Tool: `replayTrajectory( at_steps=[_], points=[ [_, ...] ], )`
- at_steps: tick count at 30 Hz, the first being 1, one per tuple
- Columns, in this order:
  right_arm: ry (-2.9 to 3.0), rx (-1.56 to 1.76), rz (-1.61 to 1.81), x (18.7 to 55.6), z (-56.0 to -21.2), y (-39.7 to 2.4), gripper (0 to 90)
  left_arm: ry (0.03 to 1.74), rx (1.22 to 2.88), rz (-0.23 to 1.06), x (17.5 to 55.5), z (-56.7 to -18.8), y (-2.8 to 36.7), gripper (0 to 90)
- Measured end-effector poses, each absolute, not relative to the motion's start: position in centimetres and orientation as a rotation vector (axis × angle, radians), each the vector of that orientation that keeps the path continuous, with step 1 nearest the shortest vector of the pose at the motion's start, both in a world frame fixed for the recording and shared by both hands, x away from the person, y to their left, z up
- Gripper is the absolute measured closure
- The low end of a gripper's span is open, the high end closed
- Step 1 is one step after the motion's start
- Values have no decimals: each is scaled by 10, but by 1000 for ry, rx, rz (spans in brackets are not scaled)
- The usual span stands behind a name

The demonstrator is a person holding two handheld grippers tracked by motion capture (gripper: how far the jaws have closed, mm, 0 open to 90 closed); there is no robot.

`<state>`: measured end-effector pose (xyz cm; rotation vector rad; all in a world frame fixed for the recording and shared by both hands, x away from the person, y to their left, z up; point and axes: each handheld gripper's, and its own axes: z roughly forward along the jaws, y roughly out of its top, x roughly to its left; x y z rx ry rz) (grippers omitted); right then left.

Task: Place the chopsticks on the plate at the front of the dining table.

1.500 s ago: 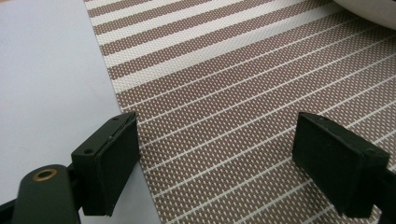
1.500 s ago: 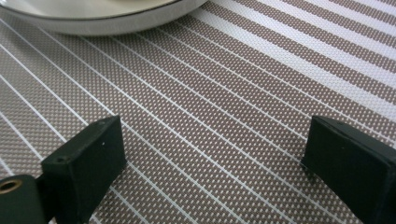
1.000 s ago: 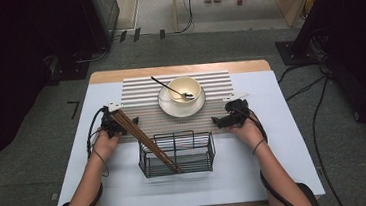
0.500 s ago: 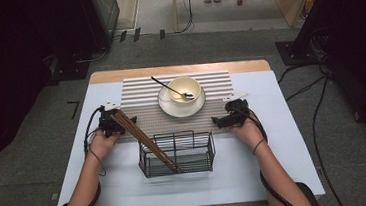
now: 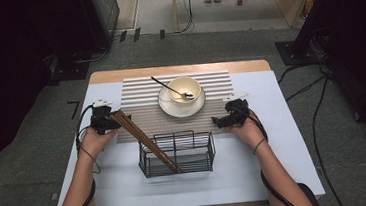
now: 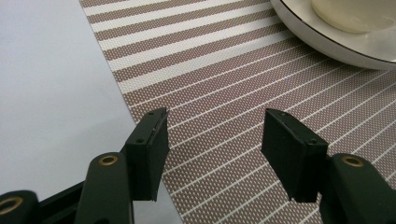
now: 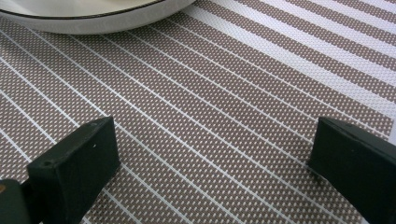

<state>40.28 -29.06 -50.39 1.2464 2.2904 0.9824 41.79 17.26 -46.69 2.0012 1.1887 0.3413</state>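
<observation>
Left tongs (image 6: 212,154) just narrowing, empty; high view shows chopsticks (image 5: 144,139) seemingly beside them; right tongs (image 7: 215,172) released.

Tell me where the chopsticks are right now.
In the high view the chopsticks lean left of centre, lower ends inside the wire basket, tops slanting toward the left tongs beside the striped mat.

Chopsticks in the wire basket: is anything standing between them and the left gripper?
Nothing visible. The chopsticks lean from the wire basket, tops beside the left gripper, whose jaws have just been closing with nothing between them.
</observation>
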Motion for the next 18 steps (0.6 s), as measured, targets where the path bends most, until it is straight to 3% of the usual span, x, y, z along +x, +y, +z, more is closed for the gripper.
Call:
replayTrajectory(
  at_steps=[5, 18],
  points=[
    [2290, 1247, 983, 403, -504, -291, 8, 1162, 1996, 329, 414, -458, 174, 450],
    [2290, 1248, 983, 403, -504, -291, 9, 1042, 1999, 340, 399, -429, 175, 406]
  ],
)
